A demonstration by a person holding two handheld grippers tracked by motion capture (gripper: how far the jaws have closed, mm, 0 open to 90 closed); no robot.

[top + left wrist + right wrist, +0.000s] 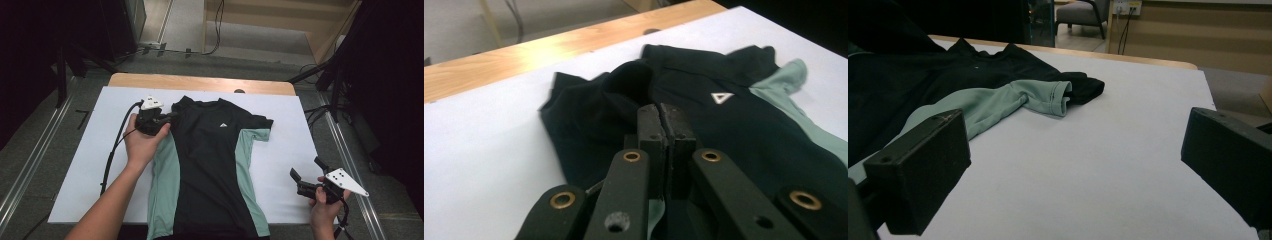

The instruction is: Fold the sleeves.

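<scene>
A black shirt (207, 165) with green side panels lies flat on the white sheet (295, 150) that covers the table, its collar toward the far edge and its hem hanging over the near edge. A small white triangle logo (722, 97) sits on its chest. The left gripper (167, 119) is at the shirt's left shoulder, near the far left part of the sheet, with its jaws pressed together on the folded-in left sleeve (589, 115). The right gripper (306, 176) hovers by the sheet's near right corner, well apart from the shirt, jaws spread wide and holding nothing. The right sleeve (1048, 97) lies bunched, its green cuff turned outward on the sheet.
</scene>
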